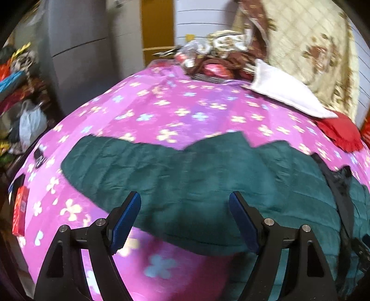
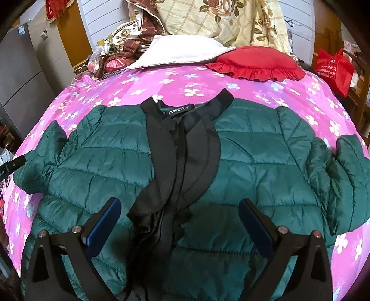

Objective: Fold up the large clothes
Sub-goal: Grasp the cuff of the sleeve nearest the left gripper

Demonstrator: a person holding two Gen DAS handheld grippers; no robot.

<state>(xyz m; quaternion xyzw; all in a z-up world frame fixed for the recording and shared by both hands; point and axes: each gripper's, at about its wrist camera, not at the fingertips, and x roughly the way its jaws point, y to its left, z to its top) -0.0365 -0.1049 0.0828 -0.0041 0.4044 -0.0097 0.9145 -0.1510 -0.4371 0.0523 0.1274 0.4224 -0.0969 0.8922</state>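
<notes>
A dark green quilted jacket (image 2: pixel 249 162) lies front-up on a pink flowered bedspread (image 2: pixel 180 81), its black collar and placket (image 2: pixel 185 148) running down the middle and both sleeves spread out. My right gripper (image 2: pixel 180 208) is open above the lower front of the jacket, over the black placket. In the left wrist view the jacket's left side and sleeve (image 1: pixel 161 176) stretch across the bedspread (image 1: pixel 173 108). My left gripper (image 1: pixel 185 203) is open just above the sleeve's near edge, nothing between its fingers.
At the head of the bed lie a white pillow (image 2: pixel 185 53), a red frilled cushion (image 2: pixel 256 62), a floral quilt (image 2: pixel 219 20) and crumpled bedding (image 2: pixel 120 53). A red bag (image 2: pixel 335 69) hangs at the right. Grey cabinets (image 1: pixel 76 46) and piled bags (image 1: pixel 30 120) stand left.
</notes>
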